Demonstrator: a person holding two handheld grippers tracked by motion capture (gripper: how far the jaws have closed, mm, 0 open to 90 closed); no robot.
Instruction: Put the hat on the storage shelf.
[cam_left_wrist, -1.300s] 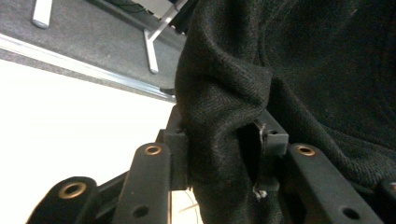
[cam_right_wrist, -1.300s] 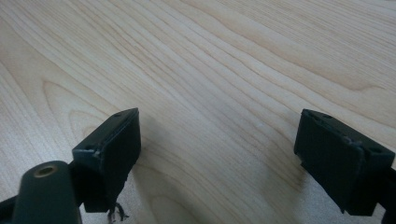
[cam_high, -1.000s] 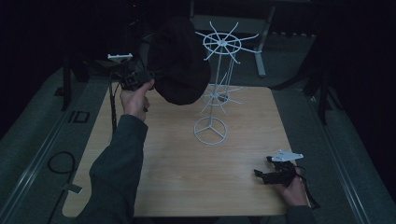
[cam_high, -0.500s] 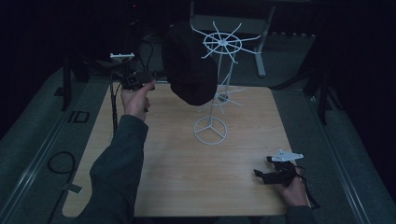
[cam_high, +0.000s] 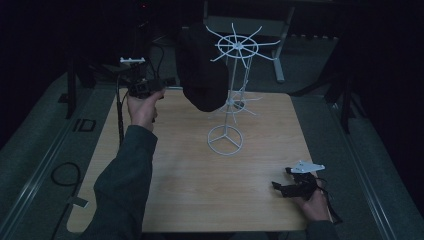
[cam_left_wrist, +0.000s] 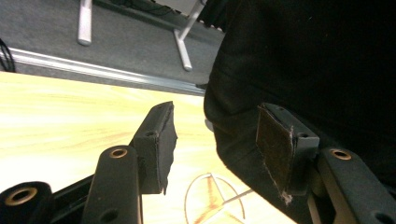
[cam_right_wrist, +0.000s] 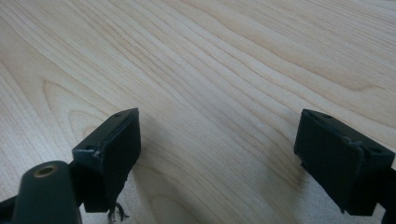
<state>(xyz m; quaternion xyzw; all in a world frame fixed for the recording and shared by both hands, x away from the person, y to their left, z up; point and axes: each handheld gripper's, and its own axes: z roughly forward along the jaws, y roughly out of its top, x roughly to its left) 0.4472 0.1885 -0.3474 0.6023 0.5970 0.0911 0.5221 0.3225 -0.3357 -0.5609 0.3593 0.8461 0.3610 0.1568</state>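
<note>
A light wooden table (cam_high: 165, 165) sits in a dark room, with grey floor along its left, right and far edges. Most of the tabletop is bare; the widest open stretch is the near half, between the person's left sleeve (cam_high: 122, 185) and the right hand.

A white wire stand (cam_high: 227, 107) rises from a ring-shaped base a little past the table's middle, with spoke-like arms spreading at its top and a smaller set halfway up its pole. A black hat (cam_high: 202, 75) hangs at the upper arms on the stand's left side, its lower edge above the table's far part.

The left gripper (cam_high: 167, 81) is held up over the far left edge of the table, just beside the hat. In the left gripper view its jaws stand apart, released, with the black cloth (cam_left_wrist: 299, 70) close against the right jaw's pad and open air between the pads; the stand's ring base (cam_left_wrist: 212, 200) shows below.

The right gripper (cam_high: 281, 187) rests low near the table's near right corner, well apart from the stand. In the right gripper view its jaws are spread wide over bare wood (cam_right_wrist: 210, 70), grasping nothing.
</note>
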